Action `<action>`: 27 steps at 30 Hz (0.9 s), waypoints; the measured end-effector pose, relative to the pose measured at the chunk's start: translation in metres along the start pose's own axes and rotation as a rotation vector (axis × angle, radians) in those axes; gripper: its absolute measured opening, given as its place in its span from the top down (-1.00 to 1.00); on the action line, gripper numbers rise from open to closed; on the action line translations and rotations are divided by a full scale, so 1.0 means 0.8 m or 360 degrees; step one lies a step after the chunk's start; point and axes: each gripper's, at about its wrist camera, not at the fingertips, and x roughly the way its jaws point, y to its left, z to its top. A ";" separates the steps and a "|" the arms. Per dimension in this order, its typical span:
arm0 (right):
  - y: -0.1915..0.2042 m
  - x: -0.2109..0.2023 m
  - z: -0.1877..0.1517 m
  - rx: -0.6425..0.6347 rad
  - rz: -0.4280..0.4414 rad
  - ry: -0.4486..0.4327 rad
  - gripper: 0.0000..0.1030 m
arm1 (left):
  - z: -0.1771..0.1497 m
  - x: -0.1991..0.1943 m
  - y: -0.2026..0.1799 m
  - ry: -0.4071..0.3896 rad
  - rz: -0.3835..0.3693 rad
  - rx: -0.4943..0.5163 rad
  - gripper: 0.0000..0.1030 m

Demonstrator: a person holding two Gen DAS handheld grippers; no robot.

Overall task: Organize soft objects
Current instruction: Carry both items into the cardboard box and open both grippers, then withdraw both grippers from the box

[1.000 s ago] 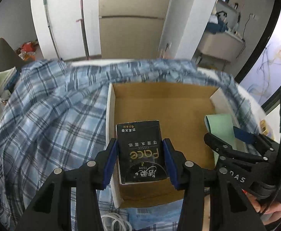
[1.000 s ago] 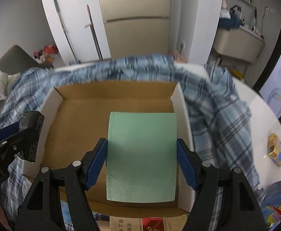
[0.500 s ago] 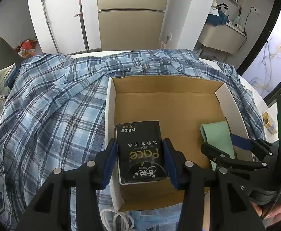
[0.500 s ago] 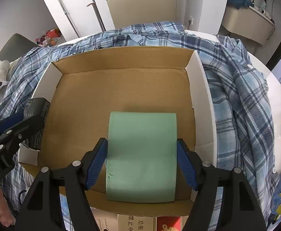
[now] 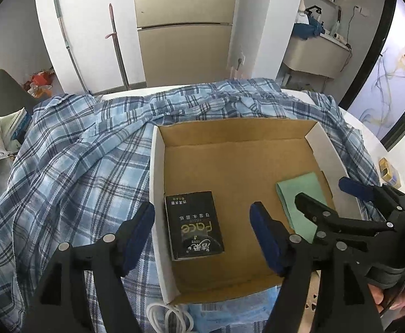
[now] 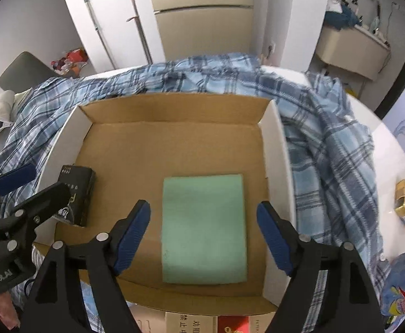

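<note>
Both grippers' jaws are opening off the black tissue pack (image 5: 193, 225) and folded green cloth (image 6: 204, 229) – your left gripper (image 5: 202, 233) probably straddles the cardboard box's white wall (image 5: 158, 194) – lifting carelessly could snag it.

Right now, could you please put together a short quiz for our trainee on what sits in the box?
1. True or false: the black tissue pack lies on the plaid shirt.
2. Which item lies between the jaws of the right gripper? A) green cloth B) white cable C) tissue pack
3. Fill in: both items lie inside the cardboard ____.

Key
1. False; it lies in the box, between the opening jaws of the left gripper.
2. A; the jaws are opening, clear of it.
3. box
</note>
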 end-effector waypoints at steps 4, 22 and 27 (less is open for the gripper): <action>-0.005 -0.016 0.004 0.0020 0.0007 -0.0057 -0.53 | 0.003 -0.012 0.003 -0.0036 -0.0002 -0.0015 -0.42; -0.003 -0.174 0.002 -0.0056 0.0017 -0.0437 -0.69 | 0.002 -0.204 -0.023 -0.0517 -0.0109 0.0014 -0.46; 0.003 -0.227 -0.031 -0.0093 0.0041 -0.0613 -0.74 | -0.035 -0.255 -0.026 -0.0710 -0.0104 0.0008 -0.68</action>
